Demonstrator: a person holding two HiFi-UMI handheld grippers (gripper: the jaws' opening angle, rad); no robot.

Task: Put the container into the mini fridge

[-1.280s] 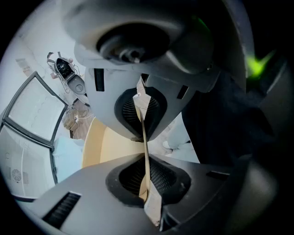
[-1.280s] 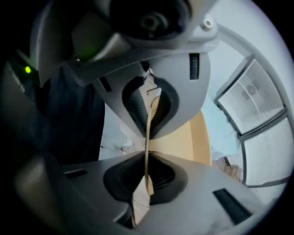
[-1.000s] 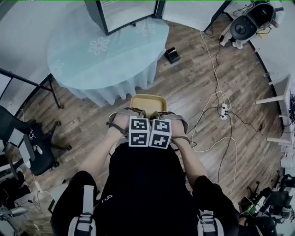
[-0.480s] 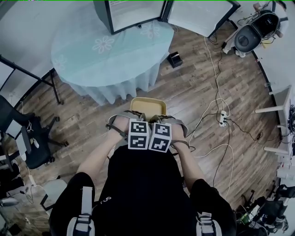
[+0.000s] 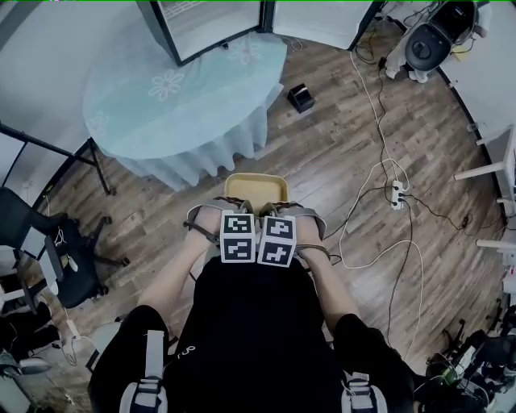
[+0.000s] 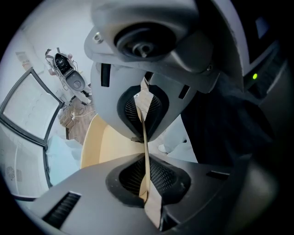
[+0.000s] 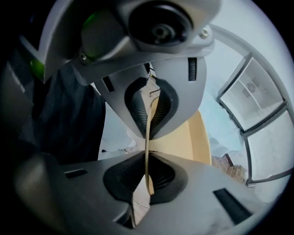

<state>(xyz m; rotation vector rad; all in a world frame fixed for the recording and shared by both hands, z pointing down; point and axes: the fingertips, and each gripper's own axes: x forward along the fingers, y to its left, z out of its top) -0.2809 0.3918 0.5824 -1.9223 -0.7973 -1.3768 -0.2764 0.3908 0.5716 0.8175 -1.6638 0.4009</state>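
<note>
Left gripper, right gripper side by side, clamping container

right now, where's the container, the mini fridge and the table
container (image 5: 256, 186), head view, its yellow far rim
mini fridge (image 5: 208, 18), head view, its pale inside
table (image 5: 173, 101), head view, bare blue cloth top

Head top-down, gripper views close, container shared

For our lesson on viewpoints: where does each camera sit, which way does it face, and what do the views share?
Head view: on the head, looking steeply down at the table and container; arms and torso show.
Left gripper view: on the left tongs, looking along jaws shut on the container's rim; dark clothing shows.
Right gripper view: on the right tongs, same grip, mirrored.
Shared: the yellow container.
</note>
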